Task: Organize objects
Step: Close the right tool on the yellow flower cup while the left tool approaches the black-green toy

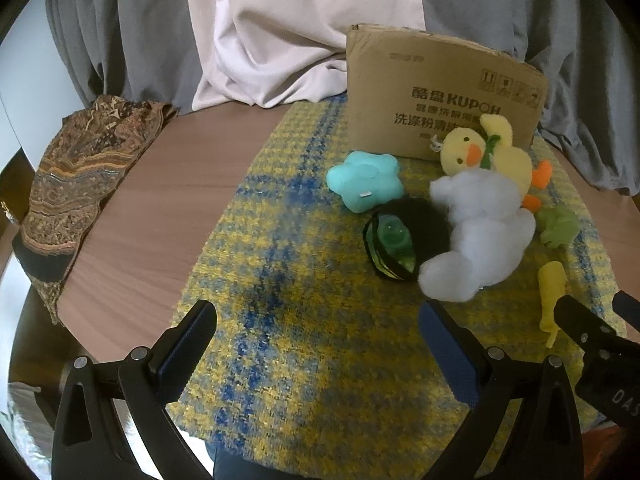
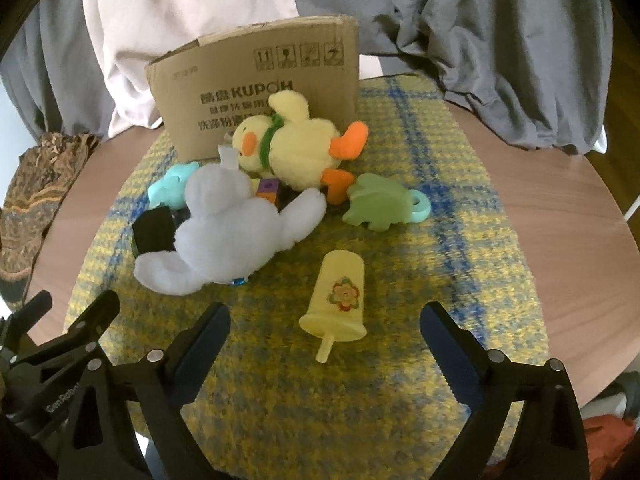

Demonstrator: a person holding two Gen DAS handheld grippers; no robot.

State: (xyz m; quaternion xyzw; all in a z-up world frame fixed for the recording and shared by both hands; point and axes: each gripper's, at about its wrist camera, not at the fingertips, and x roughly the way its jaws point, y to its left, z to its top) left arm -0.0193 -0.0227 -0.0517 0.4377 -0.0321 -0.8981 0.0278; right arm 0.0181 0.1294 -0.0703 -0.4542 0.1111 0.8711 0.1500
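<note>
Toys lie heaped on a yellow-and-blue woven mat [image 1: 304, 312] [image 2: 420, 360] in front of a cardboard box [image 1: 440, 92] [image 2: 260, 88]. A white plush [image 1: 480, 232] [image 2: 232, 236] lies beside a yellow duck plush [image 1: 492, 152] [image 2: 296, 148], a teal flower toy [image 1: 364, 180] [image 2: 172, 188], a black-and-green round toy [image 1: 396, 240] and a green turtle toy [image 1: 558, 226] [image 2: 378, 204]. A yellow popsicle toy [image 2: 338, 300] [image 1: 552, 300] lies just ahead of my right gripper [image 2: 326, 338], which stands open with nothing gripped. My left gripper [image 1: 316, 336] is open over bare mat.
The mat covers a round wooden table [image 1: 152, 216] [image 2: 560, 216]. A patterned brown cloth [image 1: 76, 200] [image 2: 32, 192] drapes the left edge. Grey and pale fabric [image 1: 280, 32] [image 2: 480, 32] hangs behind the box. The right gripper's fingers [image 1: 592, 332] show at the left wrist view's right edge.
</note>
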